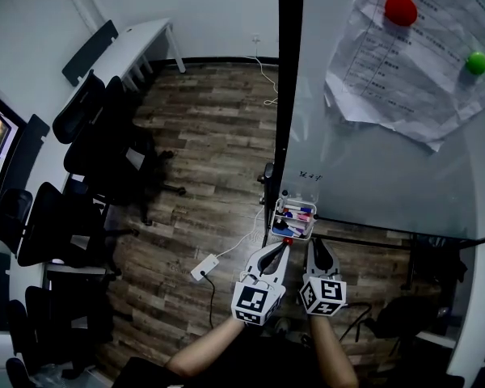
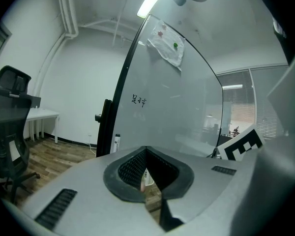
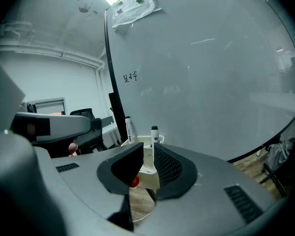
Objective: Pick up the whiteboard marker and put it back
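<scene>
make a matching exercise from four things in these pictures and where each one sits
Things:
1. red magnet
2. power strip
3. marker holder
4. white desk

Places:
a. lying on the wood floor, with its cable trailing off
b. by the wall at the top left of the head view
c. on the papers, high on the whiteboard
d. at the whiteboard's bottom left corner, beside its black frame

Pairs: 1-c, 2-a, 3-d, 4-b
</scene>
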`<state>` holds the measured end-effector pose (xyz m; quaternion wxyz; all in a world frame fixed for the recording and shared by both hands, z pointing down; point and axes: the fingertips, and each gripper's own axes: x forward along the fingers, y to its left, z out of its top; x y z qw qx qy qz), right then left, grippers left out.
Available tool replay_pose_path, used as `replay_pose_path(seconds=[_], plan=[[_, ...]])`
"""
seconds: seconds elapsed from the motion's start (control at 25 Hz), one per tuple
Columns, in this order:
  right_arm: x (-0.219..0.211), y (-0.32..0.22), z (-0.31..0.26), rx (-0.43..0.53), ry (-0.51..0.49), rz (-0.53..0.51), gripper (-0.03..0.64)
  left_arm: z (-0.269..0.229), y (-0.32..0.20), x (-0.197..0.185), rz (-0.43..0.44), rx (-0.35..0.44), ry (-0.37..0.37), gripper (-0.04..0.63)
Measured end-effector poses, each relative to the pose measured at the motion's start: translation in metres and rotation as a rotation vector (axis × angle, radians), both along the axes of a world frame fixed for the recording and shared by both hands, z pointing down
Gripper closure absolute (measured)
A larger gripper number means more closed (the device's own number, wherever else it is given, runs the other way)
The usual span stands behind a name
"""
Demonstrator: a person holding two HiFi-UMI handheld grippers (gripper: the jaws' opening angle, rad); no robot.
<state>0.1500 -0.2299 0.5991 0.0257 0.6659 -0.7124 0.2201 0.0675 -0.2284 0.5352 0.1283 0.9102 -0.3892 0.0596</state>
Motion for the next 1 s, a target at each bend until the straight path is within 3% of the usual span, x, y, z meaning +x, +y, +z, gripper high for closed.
replay_pose_path(seconds=[0.28, 1.0], plan=[[-0.002, -0.020, 0.014, -0.036, 0.001, -0.014, 0.505, 0.010, -0.010, 0.000, -0.001, -0.023, -0.002, 0.588], [0.005, -0.051, 0.029, -0.075, 0.028, 0.002, 0.488, 0.027, -0.021, -0.005, 0.000, -0.068, -0.003, 0.588]])
